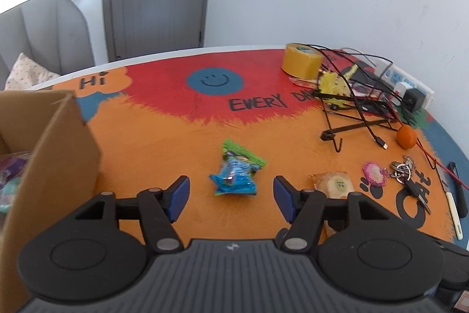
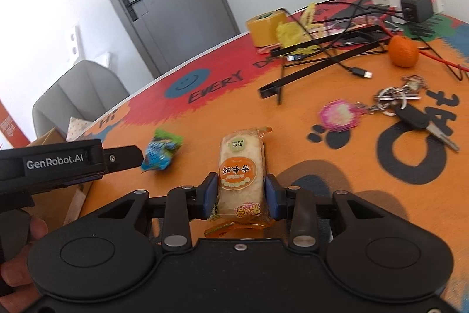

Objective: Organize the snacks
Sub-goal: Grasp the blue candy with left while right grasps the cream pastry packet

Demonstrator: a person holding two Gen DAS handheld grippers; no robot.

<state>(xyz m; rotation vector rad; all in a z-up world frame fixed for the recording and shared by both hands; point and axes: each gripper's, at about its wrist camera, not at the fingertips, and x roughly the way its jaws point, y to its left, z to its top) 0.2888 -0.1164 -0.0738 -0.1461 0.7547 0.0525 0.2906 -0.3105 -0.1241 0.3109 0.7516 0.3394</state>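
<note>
A blue and green snack packet (image 1: 236,169) lies on the orange tabletop, just ahead of my left gripper (image 1: 231,197), which is open and empty with its jaws on either side of it. The packet also shows in the right wrist view (image 2: 160,151), next to the left gripper's body (image 2: 67,163). My right gripper (image 2: 241,195) is shut on a clear and orange rice cracker packet (image 2: 241,169). That packet also shows in the left wrist view (image 1: 334,184). A cardboard box (image 1: 55,160) with snacks inside stands at the left.
The painted round table (image 1: 176,131) carries a yellow tape roll (image 1: 302,60), a black wire stand with cables (image 1: 354,110), an orange (image 1: 407,137), keys with a pink keychain (image 1: 392,175) and a power strip (image 1: 404,81). A grey chair stands behind the box.
</note>
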